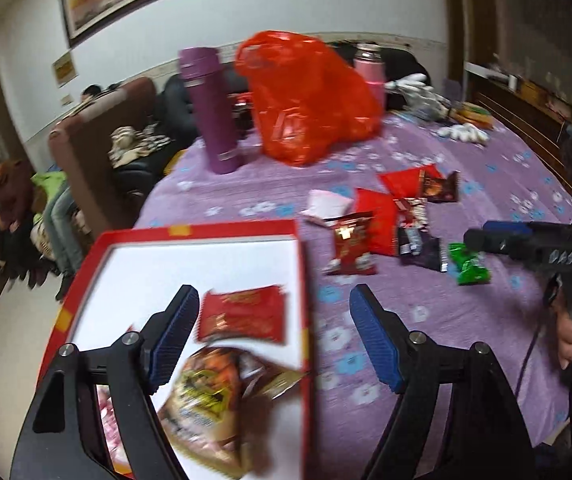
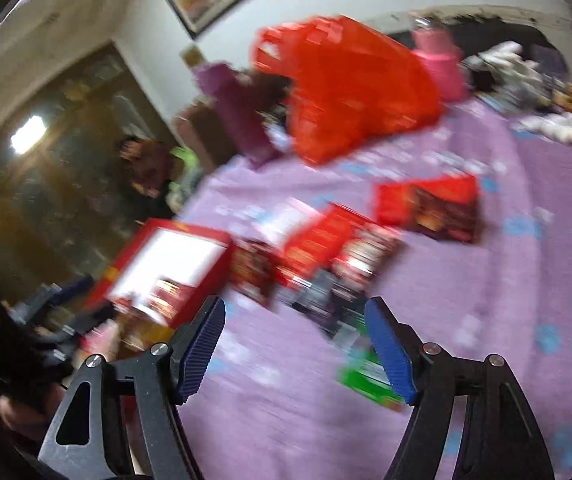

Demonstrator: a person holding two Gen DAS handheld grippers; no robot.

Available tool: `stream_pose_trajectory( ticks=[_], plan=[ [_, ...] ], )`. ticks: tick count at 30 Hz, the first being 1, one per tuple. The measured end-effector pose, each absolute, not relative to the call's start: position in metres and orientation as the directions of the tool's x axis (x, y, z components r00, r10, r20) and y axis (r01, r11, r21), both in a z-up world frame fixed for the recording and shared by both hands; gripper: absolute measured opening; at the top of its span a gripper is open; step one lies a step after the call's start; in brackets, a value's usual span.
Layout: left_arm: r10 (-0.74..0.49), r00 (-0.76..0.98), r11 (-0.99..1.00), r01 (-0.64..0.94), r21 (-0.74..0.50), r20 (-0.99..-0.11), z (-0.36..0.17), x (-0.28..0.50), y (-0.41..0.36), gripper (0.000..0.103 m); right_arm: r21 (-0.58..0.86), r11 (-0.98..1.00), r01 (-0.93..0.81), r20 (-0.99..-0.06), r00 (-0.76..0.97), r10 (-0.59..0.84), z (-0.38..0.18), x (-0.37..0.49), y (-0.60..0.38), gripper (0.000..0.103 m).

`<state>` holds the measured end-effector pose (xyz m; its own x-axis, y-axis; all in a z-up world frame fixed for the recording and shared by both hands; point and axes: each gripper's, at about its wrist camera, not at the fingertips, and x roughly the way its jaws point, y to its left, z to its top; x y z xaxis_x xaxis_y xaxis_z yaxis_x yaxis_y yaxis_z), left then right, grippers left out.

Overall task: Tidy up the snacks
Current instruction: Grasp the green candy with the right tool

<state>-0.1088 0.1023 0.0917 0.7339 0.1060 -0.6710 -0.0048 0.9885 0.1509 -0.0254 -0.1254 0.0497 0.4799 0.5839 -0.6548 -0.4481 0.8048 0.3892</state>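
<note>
A red box with a white inside (image 1: 206, 233) lies at the near left of the purple flowered cloth (image 1: 466, 320). In it rest a red snack packet (image 1: 242, 314) and a gold-brown packet (image 1: 206, 400). My left gripper (image 1: 274, 300) hangs open above the box's right rim, pads touching nothing. To the right lies a loose pile of red and dark packets (image 1: 382, 224) and a green packet (image 1: 468, 266). In the blurred right wrist view my right gripper (image 2: 294, 312) is open over the cloth just before the pile (image 2: 326, 256), with the green packet (image 2: 366, 380) beside its right finger.
A red plastic bag (image 1: 310, 96), a purple flask (image 1: 214, 112) and a pink flask (image 1: 370, 72) stand at the back of the table. White items (image 1: 462, 132) lie at the back right. People sit on a sofa (image 1: 86, 152) beyond the left edge.
</note>
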Motion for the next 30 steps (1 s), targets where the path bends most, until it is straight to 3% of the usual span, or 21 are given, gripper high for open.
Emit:
stream_pose_trajectory(
  ticks=[3, 7, 14, 20, 23, 30],
  plan=[
    [0.072, 0.735, 0.987, 0.043, 0.153, -0.675, 0.093, -0.105, 0.085, 0.078, 0.355, 0.842, -0.405, -0.704, 0.477, 0.527, 0.036, -0.023, -0.135, 0.074],
    [0.051, 0.728, 0.982, 0.089, 0.168, -0.683, 0.089, -0.106, 0.068, 0.078, 0.272, 0.875, -0.400, -0.761, 0.467, 0.450, 0.020, -0.023, -0.127, 0.065],
    [0.015, 0.699, 0.980, 0.131, 0.149, -0.715, 0.082, -0.094, 0.052, 0.078, 0.134, 0.900, -0.414, -0.784, 0.511, 0.352, 0.016, -0.023, -0.110, 0.057],
    [0.011, 0.685, 0.977, 0.147, 0.153, -0.729, 0.078, -0.084, 0.042, 0.078, -0.012, 0.889, -0.458, -0.796, 0.542, 0.269, 0.016, -0.032, -0.088, 0.038],
    [0.009, 0.670, 0.977, 0.151, 0.148, -0.742, 0.077, -0.079, 0.039, 0.078, -0.072, 0.871, -0.485, -0.793, 0.557, 0.245, 0.016, -0.035, -0.083, 0.037],
    [-0.003, 0.647, 0.971, 0.184, 0.151, -0.763, 0.071, -0.063, 0.026, 0.078, -0.040, 0.899, -0.436, -0.798, 0.555, 0.234, 0.016, -0.020, -0.114, 0.035]
  ],
)
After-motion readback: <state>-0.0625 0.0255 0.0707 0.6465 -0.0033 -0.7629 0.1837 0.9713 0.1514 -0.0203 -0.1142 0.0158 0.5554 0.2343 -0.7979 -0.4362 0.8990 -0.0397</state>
